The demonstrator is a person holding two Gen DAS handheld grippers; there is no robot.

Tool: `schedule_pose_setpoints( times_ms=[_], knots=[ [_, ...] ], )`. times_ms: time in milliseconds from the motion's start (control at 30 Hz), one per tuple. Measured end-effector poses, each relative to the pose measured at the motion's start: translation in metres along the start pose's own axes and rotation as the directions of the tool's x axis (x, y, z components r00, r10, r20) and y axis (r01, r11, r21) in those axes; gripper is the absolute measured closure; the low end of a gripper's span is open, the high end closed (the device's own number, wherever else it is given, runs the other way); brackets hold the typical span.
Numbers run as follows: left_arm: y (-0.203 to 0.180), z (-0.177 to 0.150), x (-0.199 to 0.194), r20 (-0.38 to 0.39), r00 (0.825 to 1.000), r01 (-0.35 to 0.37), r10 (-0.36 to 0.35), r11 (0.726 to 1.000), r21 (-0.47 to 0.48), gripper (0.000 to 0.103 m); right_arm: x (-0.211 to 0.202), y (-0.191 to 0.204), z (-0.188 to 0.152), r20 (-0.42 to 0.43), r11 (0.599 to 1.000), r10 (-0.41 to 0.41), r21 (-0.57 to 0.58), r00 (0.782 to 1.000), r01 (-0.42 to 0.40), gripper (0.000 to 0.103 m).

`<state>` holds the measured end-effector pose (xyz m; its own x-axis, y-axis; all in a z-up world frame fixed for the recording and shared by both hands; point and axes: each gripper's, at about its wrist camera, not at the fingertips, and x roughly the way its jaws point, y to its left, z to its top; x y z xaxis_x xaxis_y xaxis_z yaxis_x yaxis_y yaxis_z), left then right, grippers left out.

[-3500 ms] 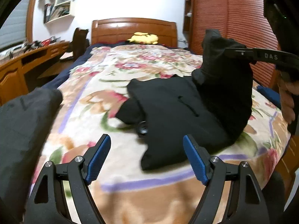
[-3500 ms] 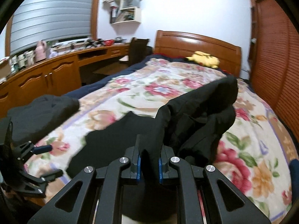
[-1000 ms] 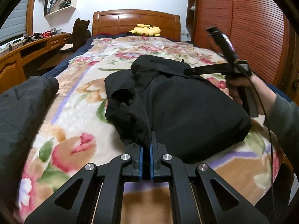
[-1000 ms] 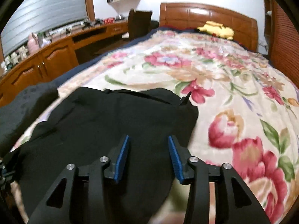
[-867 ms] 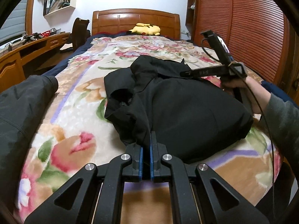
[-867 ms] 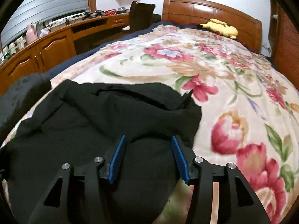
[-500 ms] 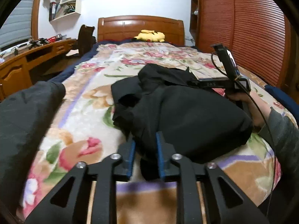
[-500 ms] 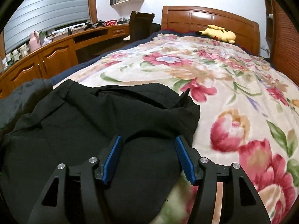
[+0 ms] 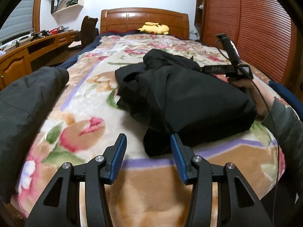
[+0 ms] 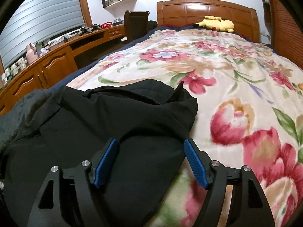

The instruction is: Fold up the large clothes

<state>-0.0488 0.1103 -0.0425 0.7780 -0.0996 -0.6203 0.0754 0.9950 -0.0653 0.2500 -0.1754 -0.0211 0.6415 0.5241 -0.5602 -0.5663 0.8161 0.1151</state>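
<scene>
While both grippers open, one black garment [image 9: 189,98] lies folded.

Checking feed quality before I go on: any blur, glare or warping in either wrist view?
Left wrist view: strong fisheye bowing with dark corners; floral blanket smeared near the lens, black jacket fairly sharp. Right wrist view: same warping; blanket flowers blurred at lower right, jacket folds hard to read in flat black; mild sheen on the headboard.
</scene>
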Motion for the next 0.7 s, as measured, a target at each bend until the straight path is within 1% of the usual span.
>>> schedule_pose_setpoints(
  times_ms=[67, 167, 400, 467, 533, 567, 600, 633, 667, 700],
  knots=[
    [-0.001, -0.001, 0.004, -0.012, 1.000, -0.003, 0.003, 1.000, 0.000, 0.054, 0.000, 0.000, 0.000, -0.002, 1.000, -0.001, 0.004, 1.000, 0.001, 0.027],
    [-0.004, -0.001, 0.007, -0.020, 1.000, -0.004, 0.005, 1.000, 0.005, 0.054, 0.002, 0.000, -0.001, -0.008, 1.000, -0.012, 0.020, 1.000, 0.012, 0.021],
    [-0.012, -0.002, 0.008, -0.032, 0.999, -0.007, 0.007, 1.000, 0.012, 0.054, 0.006, -0.004, -0.002, -0.034, 0.997, 0.012, 0.070, 0.999, -0.010, 0.018],
    [-0.012, -0.002, 0.008, -0.034, 0.999, -0.001, 0.001, 1.000, 0.014, 0.054, 0.008, -0.005, -0.002, -0.050, 0.996, 0.034, 0.084, 0.998, -0.030, 0.018],
    [-0.014, -0.002, 0.007, -0.037, 0.999, 0.023, -0.022, 1.000, 0.019, 0.054, 0.010, -0.007, -0.002, -0.064, 0.992, 0.073, 0.108, 0.995, -0.066, 0.018],
    [-0.015, -0.001, 0.008, -0.040, 0.999, 0.033, -0.032, 0.999, 0.021, 0.057, 0.012, -0.009, -0.002, -0.072, 0.989, 0.099, 0.119, 0.992, -0.090, 0.018],
    [-0.016, -0.002, 0.010, -0.045, 0.998, 0.039, -0.038, 0.999, 0.021, 0.062, 0.013, -0.010, -0.001, -0.076, 0.986, 0.115, 0.127, 0.990, -0.105, 0.018],
    [-0.016, -0.002, 0.011, -0.052, 0.997, 0.050, -0.049, 0.999, 0.019, 0.065, 0.014, -0.010, -0.001, -0.079, 0.985, 0.126, 0.130, 0.989, -0.116, 0.019],
    [-0.016, -0.002, 0.013, -0.059, 0.997, 0.060, -0.059, 0.998, 0.014, 0.068, 0.014, -0.011, -0.001, -0.082, 0.983, 0.138, 0.134, 0.987, -0.127, 0.020],
    [-0.016, -0.002, 0.014, -0.063, 0.996, 0.063, -0.062, 0.998, 0.010, 0.073, 0.015, -0.012, 0.000, -0.084, 0.981, 0.149, 0.138, 0.985, -0.137, 0.022]
  ],
)
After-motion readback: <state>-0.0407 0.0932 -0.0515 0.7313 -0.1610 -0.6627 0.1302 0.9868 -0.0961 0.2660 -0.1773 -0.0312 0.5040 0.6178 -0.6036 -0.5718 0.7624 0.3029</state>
